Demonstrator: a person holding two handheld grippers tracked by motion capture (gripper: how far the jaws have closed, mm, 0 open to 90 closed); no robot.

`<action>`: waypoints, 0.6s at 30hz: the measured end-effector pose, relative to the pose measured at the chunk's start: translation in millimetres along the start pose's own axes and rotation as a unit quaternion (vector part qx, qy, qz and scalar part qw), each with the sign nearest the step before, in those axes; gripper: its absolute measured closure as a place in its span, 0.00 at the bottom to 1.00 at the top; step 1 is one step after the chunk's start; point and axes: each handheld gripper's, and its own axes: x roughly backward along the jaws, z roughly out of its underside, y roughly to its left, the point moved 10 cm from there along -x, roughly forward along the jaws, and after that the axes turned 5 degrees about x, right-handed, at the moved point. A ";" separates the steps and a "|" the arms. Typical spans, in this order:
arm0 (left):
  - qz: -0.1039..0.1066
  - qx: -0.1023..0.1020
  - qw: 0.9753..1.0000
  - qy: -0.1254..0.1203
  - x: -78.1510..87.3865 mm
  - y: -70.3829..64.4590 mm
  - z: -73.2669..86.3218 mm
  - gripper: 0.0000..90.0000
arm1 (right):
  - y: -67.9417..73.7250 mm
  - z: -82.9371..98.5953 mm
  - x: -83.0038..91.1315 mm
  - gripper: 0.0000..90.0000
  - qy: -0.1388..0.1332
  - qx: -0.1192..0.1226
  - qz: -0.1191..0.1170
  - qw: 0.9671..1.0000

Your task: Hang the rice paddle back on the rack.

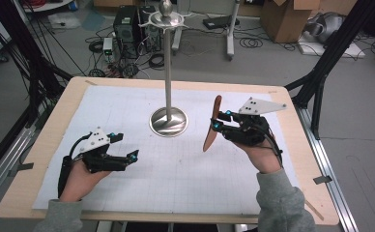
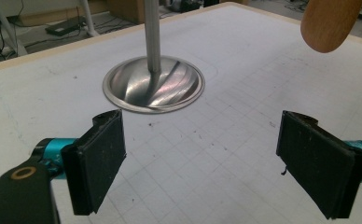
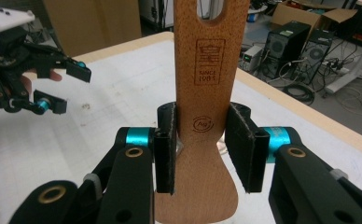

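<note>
Right gripper (image 3: pixel 200 149): two black padded jaws clenched on the narrow neck of one flat, light-brown wooden spatula (image 3: pixel 209 79), the pads pressing its two edges. One spatula, counted. It is held clear of the table, right of centre. In the high view its (image 1: pixel 212 124) long axis runs steeply, tilted, the upper end toward the far edge, the lower end toward the person. In the right gripper view the wider rounded blade sits below the jaws; the slotted handle runs up past the top edge; a burnt-in stamp faces the camera.

Left gripper (image 1: pixel 127 155): released, jaws wide apart, nothing between them, low over the white gridded sheet (image 1: pixel 127 116) at the near left. Two grippers, well apart.

One shiny metal stand (image 1: pixel 168 72), round dished base, slim upright pole, between the grippers and farther back.

One pale wooden table (image 1: pixel 69 101) under the sheet.
</note>
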 end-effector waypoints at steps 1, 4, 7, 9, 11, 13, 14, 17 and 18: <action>0.001 0.001 1.000 -0.001 0.5 0.1 -0.3 0.18 | -0.7 -2.7 0.6 0.72 -0.001 -0.002 -0.001 1.000; -0.002 0.001 1.000 -0.008 2.3 0.6 -2.0 0.17 | -2.6 -11.3 2.5 0.72 -0.011 -0.007 -0.007 1.000; 0.002 0.001 1.000 -0.012 3.3 -0.5 -3.5 0.17 | -4.4 -16.9 -0.5 0.72 -0.016 -0.011 -0.013 1.000; 0.004 0.003 1.000 -0.011 3.7 -1.0 -3.2 0.17 | -5.3 -18.5 -1.0 0.72 -0.015 -0.012 -0.014 1.000; 0.005 0.005 1.000 -0.010 3.8 -0.9 -2.3 0.17 | -7.2 -21.7 -1.2 0.72 -0.018 -0.014 -0.016 1.000; 0.005 0.006 1.000 -0.010 4.2 -0.2 -1.7 0.17 | -8.4 -26.0 -1.5 0.72 -0.022 -0.016 -0.019 0.999; 0.004 0.008 1.000 -0.012 4.5 0.7 -1.9 0.17 | -9.3 -27.8 -1.9 0.72 -0.023 -0.015 -0.019 0.999; 0.003 0.010 1.000 -0.017 6.3 2.7 -2.8 0.17 | -11.3 -33.5 -3.5 0.72 -0.023 -0.013 -0.020 0.999; 0.002 0.010 1.000 -0.019 7.4 3.6 -3.4 0.17 | -11.6 -34.7 -4.1 0.72 -0.023 -0.011 -0.021 0.999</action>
